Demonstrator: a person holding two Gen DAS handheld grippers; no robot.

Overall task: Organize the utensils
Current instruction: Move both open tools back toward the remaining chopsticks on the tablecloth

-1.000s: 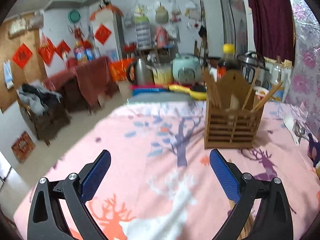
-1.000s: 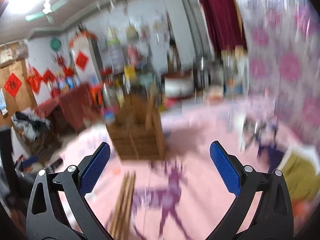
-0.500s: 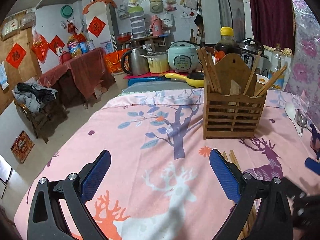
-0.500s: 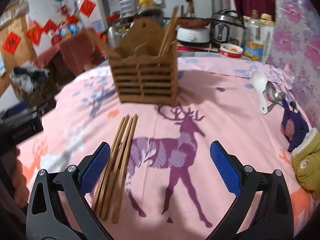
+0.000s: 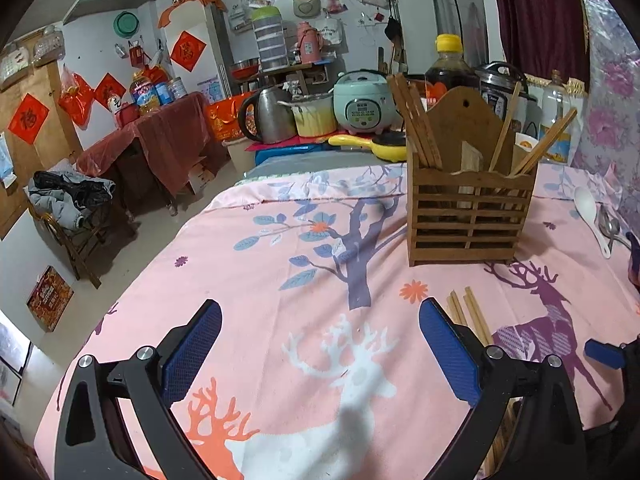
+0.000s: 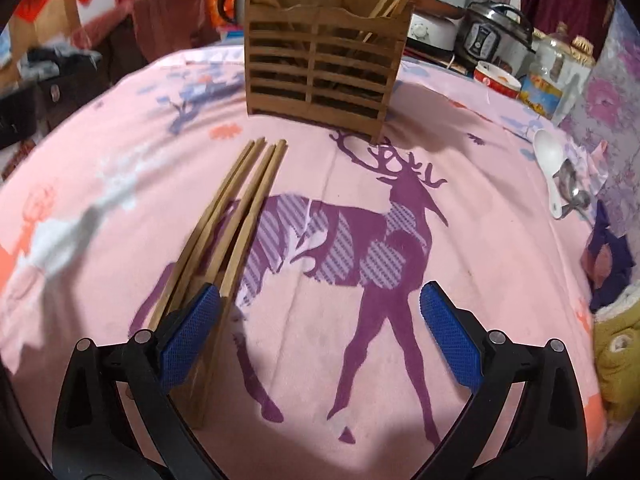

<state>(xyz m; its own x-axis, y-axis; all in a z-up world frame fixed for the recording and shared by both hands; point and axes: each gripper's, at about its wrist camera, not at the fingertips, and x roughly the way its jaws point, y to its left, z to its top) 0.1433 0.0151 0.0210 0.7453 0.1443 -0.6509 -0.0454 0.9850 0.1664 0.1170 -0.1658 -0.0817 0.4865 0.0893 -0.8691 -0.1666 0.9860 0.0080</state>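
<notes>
1. Your right gripper hangs low over the pink tablecloth with its jaws spread wide and nothing between them; its left pad sits over the near ends of the loose chopsticks.
2. Your left gripper is likewise wide apart and empty — it hovers over bare cloth, with the chopsticks just beside its right pad.
3. The chopsticks lie as a bundle, pointing toward the wooden holder, which stands upright just beyond their far tips and already carries several sticks.
4. A white spoon and a metal spoon lie together near the right edge, well apart from the holder.
5. Step in hand, as judged: approach to the chopsticks, not yet grasped.
6. The next move calls for you to shift the right gripper leftward so that both pads straddle the bundle, then close — a lopsided grip would likely scatter the sticks.
</notes>
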